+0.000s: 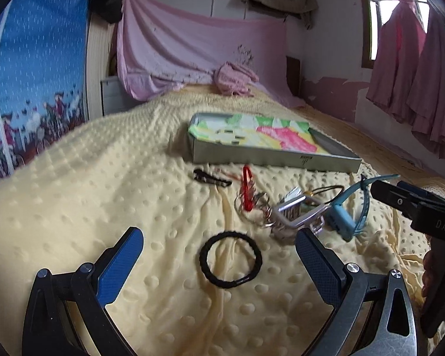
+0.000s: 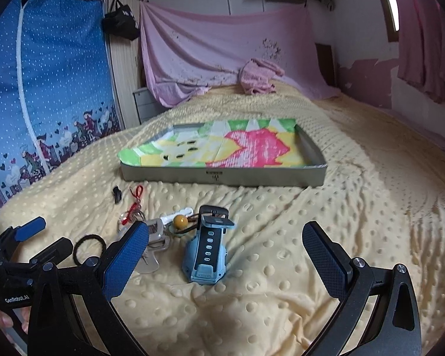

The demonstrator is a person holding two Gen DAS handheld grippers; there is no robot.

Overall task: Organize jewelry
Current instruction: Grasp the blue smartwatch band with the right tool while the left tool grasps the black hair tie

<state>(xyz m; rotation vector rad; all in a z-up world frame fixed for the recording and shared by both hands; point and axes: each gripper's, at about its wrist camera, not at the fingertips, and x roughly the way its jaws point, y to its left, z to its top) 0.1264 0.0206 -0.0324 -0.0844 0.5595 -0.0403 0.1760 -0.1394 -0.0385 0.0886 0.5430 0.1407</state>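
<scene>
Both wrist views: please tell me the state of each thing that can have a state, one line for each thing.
left gripper: open, empty, low over the black hair tie
right gripper: open, empty, around the blue watch
black hair tie: flat on the blanket, free
blue watch: lying on the blanket, strap looped upward
tray: open, holds only a coloured paper lining
black hair clip: lying flat on the blanket

One tray (image 2: 222, 175) sits on the bed (image 2: 311, 267), along with one blue watch (image 2: 206, 255) and one black hair tie (image 1: 230, 262). There is one black clip (image 1: 212, 177), one red cord (image 1: 246, 190), and one bead-tipped elastic (image 2: 181, 222). The key rings (image 1: 252, 204) are too tangled to count.
</scene>
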